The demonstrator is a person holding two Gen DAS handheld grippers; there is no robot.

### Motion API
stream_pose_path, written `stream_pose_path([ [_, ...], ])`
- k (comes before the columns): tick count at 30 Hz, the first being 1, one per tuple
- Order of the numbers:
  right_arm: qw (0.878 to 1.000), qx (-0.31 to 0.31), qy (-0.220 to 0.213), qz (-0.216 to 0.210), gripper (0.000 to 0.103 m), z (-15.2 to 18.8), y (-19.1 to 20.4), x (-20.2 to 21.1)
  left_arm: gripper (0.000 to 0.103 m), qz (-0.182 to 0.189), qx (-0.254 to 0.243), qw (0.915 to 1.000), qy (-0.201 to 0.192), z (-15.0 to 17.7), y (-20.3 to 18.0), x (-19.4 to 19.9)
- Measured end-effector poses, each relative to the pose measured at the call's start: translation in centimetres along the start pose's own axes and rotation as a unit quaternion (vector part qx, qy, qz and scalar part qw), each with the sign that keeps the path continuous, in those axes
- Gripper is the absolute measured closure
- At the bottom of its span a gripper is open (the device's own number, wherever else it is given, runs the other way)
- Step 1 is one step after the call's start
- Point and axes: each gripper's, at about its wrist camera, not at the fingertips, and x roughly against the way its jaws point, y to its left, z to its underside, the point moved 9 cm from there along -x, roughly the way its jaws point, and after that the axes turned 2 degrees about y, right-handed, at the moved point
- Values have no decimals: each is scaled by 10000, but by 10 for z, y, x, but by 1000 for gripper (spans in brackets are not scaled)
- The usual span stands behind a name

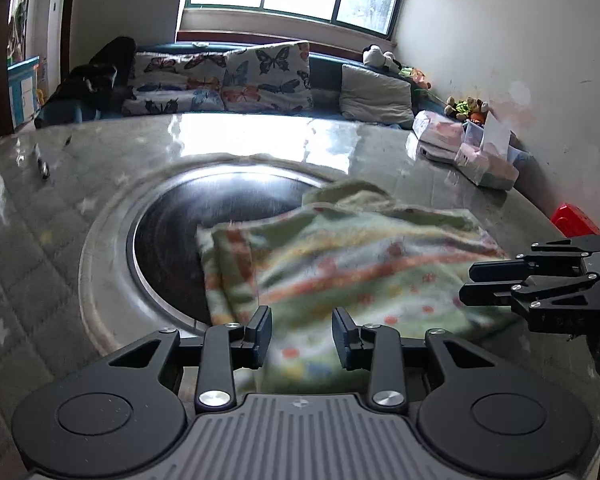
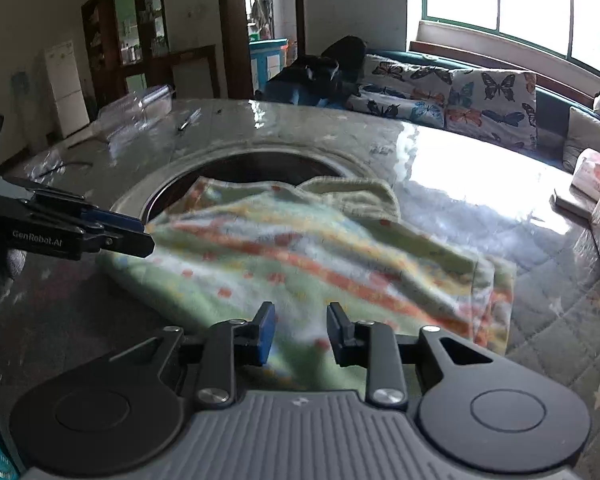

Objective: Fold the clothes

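Note:
A pale green fleece garment (image 1: pixel 352 264) with orange stripes and coloured dots lies partly folded on the table, over the edge of a round dark inset. It also shows in the right wrist view (image 2: pixel 300 248). My left gripper (image 1: pixel 302 334) is open and empty just above the garment's near edge. My right gripper (image 2: pixel 300 334) is open and empty over the garment's near edge. The right gripper also shows in the left wrist view (image 1: pixel 466 284) at the garment's right side. The left gripper shows in the right wrist view (image 2: pixel 148 236) at the garment's left side.
The table (image 1: pixel 100 160) has a glossy quilted cover and a round dark inset (image 1: pixel 204 216) with a metal rim. Boxes and packets (image 1: pixel 472 148) stand at the far right, a red thing (image 1: pixel 574 218) at the right edge. A sofa with butterfly cushions (image 1: pixel 240 76) lies behind.

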Motion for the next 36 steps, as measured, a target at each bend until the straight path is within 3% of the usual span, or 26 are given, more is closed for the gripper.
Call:
stream_pose_path([
  [9,9979,-524,-38,377,70,-26,-50,-36,67,-218,168,9996,96,-37,21,-45],
  [19,9927,-970,15,715,70,-30,-92,-46,67,-364,237,9989,194,-48,36,-70],
  [23,9965,-591,-30,589,67,-36,-65,-38,63,-383,293,9988,81,-52,39,-58],
  [25,9985,-348,-37,428,61,-38,-44,-34,49,-434,349,9984,39,-52,41,-50],
  [27,9996,-103,-44,266,60,-40,-23,-31,45,-474,420,9980,14,-50,44,-42],
  [30,9996,263,-54,22,51,-42,9,-25,27,-535,553,9970,14,-46,49,-30],
  [36,9944,976,-53,-401,49,-44,70,-17,20,-703,877,9937,9,-34,65,-10],
])
